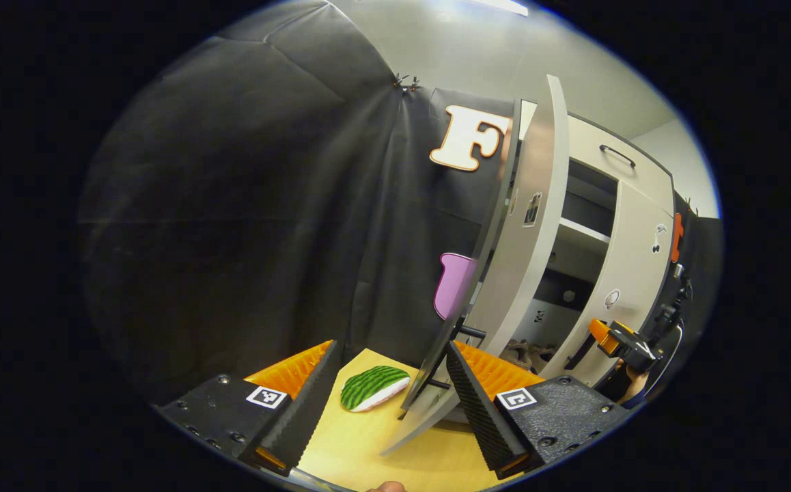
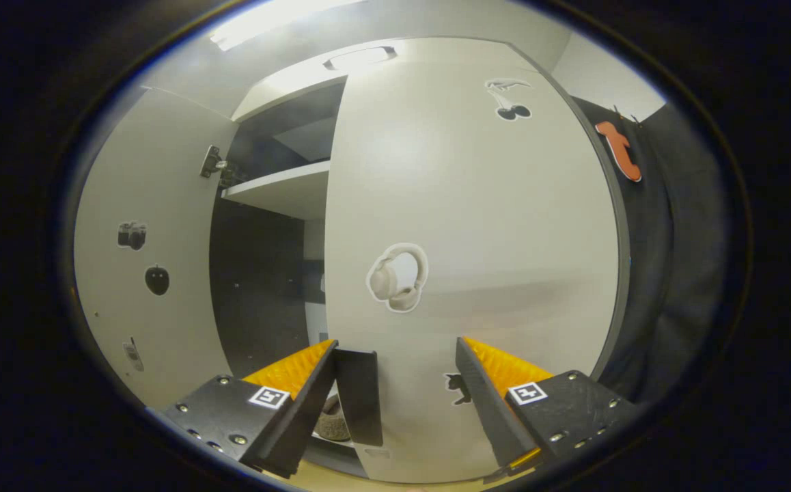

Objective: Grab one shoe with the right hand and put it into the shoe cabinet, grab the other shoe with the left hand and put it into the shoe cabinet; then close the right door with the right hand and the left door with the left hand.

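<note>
facing the pale grey flat right door (image 2: 470,225) of the shoe cabinet, the right gripper (image 2: 395,403) has its jaws wide apart and holds nothing; the door's free edge with its dark handle (image 2: 358,396) lies at about 11 o'clock, just beside the gripper's left finger. a shoe (image 2: 332,420) shows low inside the cabinet, at 7 o'clock past that edge. the left gripper (image 1: 382,403) is also wide open and empty, and the pale grey left door (image 1: 525,239) stands ajar at 1 o'clock, its lower edge between the fingers. i judge the right door is nearly closed; the left one comes after.
</note>
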Demonstrator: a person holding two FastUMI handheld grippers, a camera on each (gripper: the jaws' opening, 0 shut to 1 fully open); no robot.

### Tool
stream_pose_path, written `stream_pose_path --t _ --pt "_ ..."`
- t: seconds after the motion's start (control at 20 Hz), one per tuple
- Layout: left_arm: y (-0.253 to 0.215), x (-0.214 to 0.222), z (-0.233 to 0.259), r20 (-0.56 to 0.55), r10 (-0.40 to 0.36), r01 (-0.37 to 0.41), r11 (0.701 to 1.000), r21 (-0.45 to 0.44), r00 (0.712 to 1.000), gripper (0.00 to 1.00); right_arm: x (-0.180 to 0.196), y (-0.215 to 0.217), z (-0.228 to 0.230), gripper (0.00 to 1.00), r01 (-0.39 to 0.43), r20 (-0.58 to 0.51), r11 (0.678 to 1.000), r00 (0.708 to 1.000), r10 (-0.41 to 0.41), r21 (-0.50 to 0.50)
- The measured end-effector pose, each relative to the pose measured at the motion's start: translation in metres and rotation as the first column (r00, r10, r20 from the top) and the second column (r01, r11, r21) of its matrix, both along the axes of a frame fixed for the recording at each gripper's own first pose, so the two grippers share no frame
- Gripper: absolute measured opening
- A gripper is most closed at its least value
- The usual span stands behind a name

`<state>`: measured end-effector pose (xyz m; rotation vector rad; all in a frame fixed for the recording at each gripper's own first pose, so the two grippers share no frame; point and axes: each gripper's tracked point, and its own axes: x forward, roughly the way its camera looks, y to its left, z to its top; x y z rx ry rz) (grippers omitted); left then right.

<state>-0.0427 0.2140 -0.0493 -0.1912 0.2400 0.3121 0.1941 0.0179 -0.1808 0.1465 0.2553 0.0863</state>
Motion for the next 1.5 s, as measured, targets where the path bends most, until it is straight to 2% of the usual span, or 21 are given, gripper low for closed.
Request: stream_pose_path --t 0.05,0.1,0.15,0.2,0.25,0.4,0.45,0.5,0.55,0.65,0.7,0.8,0.85,1.0,1.05,1.1,1.2,1.25,1.3,1.35,1.5 --pt "0.001 0.002 -0.003 -0.002 0.001 -0.001 1.000 -0.001 1.000 0.92 0.000 0.000 -0.001 1.00 0.001 0.001 1.000 1.000 -0.001 0.000" --pt "0.003 0.004 -0.005 -0.001 0.005 -0.005 1.000 -0.001 1.000 0.92 0.000 0.001 -0.001 1.00 0.002 0.001 1.000 1.000 -0.002 0.000" --pt "0.005 0.006 -0.009 -0.004 0.011 -0.011 1.000 0.000 1.000 0.96 0.002 0.001 -0.002 1.00 0.001 0.001 1.000 1.000 -0.001 0.001" --pt "0.008 0.007 -0.013 -0.010 0.022 -0.022 1.000 0.004 1.000 0.92 0.002 0.001 -0.001 1.00 -0.001 0.003 1.000 1.000 0.001 0.002" --pt "0.011 0.009 -0.014 -0.010 0.030 -0.029 0.999 0.012 1.000 0.96 -0.001 0.001 0.001 1.00 -0.005 0.002 1.000 1.000 0.005 0.001" --pt "0.015 0.022 -0.015 0.007 0.021 -0.021 1.000 0.012 1.000 0.96 -0.004 0.001 0.000 1.00 -0.015 0.004 1.000 1.000 0.015 0.003" --pt "0.012 0.028 -0.017 0.012 0.003 -0.003 1.000 -0.002 1.000 0.92 -0.003 0.000 -0.002 0.98 -0.016 0.004 1.000 1.000 0.016 0.005" --pt "0.007 0.033 -0.020 0.016 -0.019 0.020 1.000 -0.018 1.000 0.92 -0.003 -0.001 -0.002 1.00 -0.018 0.000 1.000 1.000 0.018 0.010" --pt "0.001 0.038 -0.022 0.017 -0.045 0.045 0.998 -0.034 0.999 0.96 0.000 -0.003 -0.002 1.00 -0.023 -0.003 1.000 1.000 0.023 0.016" --pt "-0.017 0.045 -0.024 0.025 -0.108 0.109 0.992 -0.062 0.994 0.92 0.004 -0.008 -0.012 0.98 -0.040 -0.046 0.998 0.998 0.043 0.048" --pt "-0.026 0.047 -0.027 0.019 -0.143 0.144 0.987 -0.065 0.990 0.92 0.013 -0.014 -0.015 1.00 -0.046 -0.058 0.996 0.997 0.051 0.073" --pt "-0.025 0.048 -0.027 0.009 -0.161 0.161 0.987 -0.012 0.987 0.89 0.018 -0.028 -0.015 1.00 -0.039 -0.063 0.994 0.997 0.046 0.106" --pt "-0.027 0.046 -0.025 0.003 -0.174 0.174 0.985 0.009 0.985 0.95 0.018 -0.036 -0.012 1.00 -0.023 -0.057 0.995 0.998 0.029 0.099" --pt "-0.034 0.050 -0.024 -0.032 -0.215 0.216 0.973 0.083 0.976 0.94 -0.007 -0.049 0.005 1.00 -0.017 -0.017 0.997 1.000 0.018 0.071" --pt "-0.038 0.051 -0.023 -0.038 -0.225 0.227 0.968 0.105 0.974 0.88 -0.012 -0.055 0.010 1.00 -0.014 -0.007 0.998 1.000 0.014 0.066" --pt "-0.041 0.051 -0.022 -0.041 -0.232 0.235 0.964 0.124 0.972 0.87 -0.013 -0.059 0.013 1.00 -0.008 -0.001 0.998 1.000 0.009 0.062" --pt "-0.047 0.050 -0.022 -0.041 -0.242 0.245 0.960 0.138 0.969 0.87 -0.018 -0.066 0.016 1.00 -0.001 0.006 0.998 1.000 0.000 0.061" --pt "-0.050 0.050 -0.022 -0.041 -0.252 0.256 0.957 0.136 0.967 0.92 -0.020 -0.068 0.016 1.00 0.002 0.004 0.998 1.000 -0.002 0.059" --pt "-0.056 0.053 -0.023 -0.041 -0.270 0.273 0.953 0.128 0.962 0.92 -0.023 -0.071 0.015 1.00 0.003 -0.001 0.999 1.000 -0.003 0.054" --pt "-0.062 0.054 -0.023 -0.039 -0.290 0.292 0.949 0.118 0.956 0.87 -0.025 -0.073 0.014 1.00 0.004 -0.007 0.999 1.000 -0.004 0.048" --pt "-0.084 0.057 -0.026 -0.030 -0.351 0.352 0.932 0.088 0.936 0.87 -0.036 -0.076 0.012 1.00 0.009 -0.014 0.999 1.000 -0.008 0.042"
